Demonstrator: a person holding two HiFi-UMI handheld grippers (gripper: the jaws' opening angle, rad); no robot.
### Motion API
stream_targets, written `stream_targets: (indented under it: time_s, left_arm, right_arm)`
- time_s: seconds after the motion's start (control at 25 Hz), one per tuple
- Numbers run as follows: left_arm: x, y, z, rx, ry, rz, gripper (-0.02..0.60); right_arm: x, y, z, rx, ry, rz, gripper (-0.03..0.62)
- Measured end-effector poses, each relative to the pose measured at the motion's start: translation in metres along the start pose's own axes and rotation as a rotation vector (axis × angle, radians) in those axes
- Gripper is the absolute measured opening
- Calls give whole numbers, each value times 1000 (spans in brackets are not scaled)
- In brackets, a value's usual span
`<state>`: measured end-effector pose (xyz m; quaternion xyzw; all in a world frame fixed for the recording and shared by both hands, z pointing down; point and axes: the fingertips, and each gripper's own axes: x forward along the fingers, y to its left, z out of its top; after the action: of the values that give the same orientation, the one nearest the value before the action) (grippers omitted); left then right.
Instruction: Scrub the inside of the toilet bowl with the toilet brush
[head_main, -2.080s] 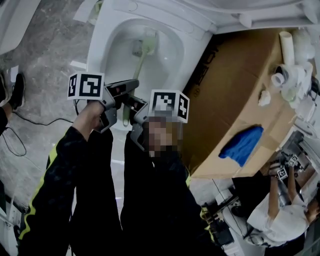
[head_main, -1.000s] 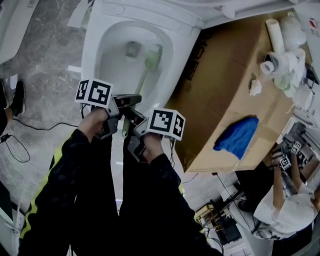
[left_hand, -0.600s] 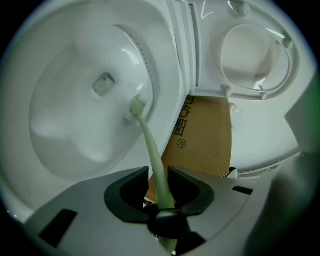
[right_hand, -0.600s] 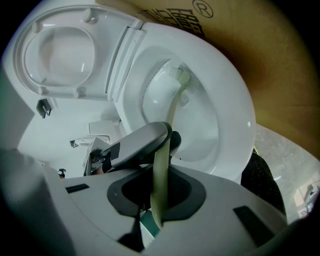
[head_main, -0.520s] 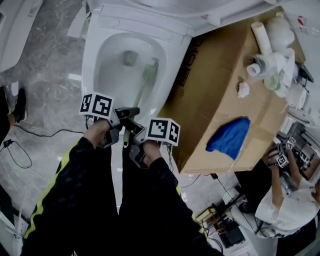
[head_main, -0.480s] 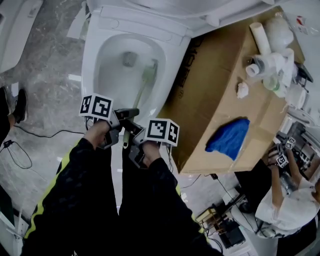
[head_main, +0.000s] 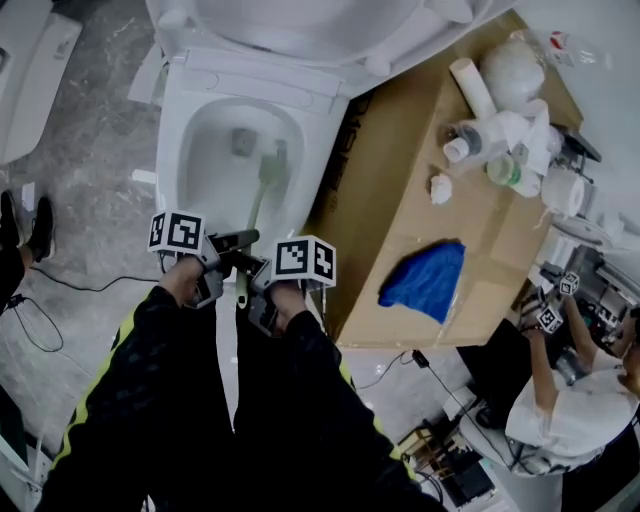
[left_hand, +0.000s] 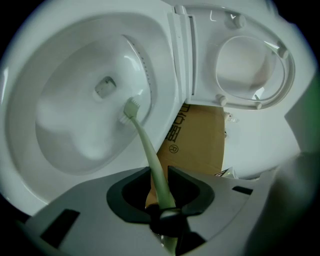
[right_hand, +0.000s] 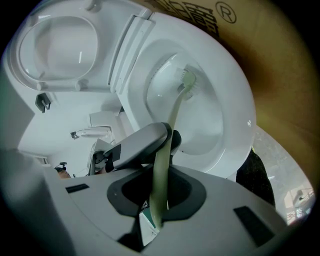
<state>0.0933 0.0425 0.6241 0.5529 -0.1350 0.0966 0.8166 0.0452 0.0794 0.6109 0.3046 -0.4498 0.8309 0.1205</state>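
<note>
- Left tool (left_hand: 161, 200): jaws clamped on the toilet brush (left_hand: 145, 145) handle.
- Right tool (right_hand: 159, 197): jaws clamped on the same handle, just behind the left tool, nearer the handle's end.
- Bristle end ahead of both tools, inside the toilet bowl (head_main: 172, 140), against the inner wall beside the drain opening (left_hand: 105, 87).
- Cardboard box (head_main: 400, 190) right of the tools, with a blue cloth (head_main: 425, 280) on top.

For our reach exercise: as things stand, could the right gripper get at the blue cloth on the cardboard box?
Probably not yet: the right gripper is shut on the toilet brush. The blue cloth lies uncovered on the cardboard box, so letting go first should suffice.
</note>
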Motion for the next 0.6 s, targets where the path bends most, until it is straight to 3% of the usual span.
stream_targets:
  time_s: [0.6]
  left_arm:
    - [-34,-119,-41,-2,-109,5,109]
  right_arm:
    - [-91,84,-48,-95,116,61,55]
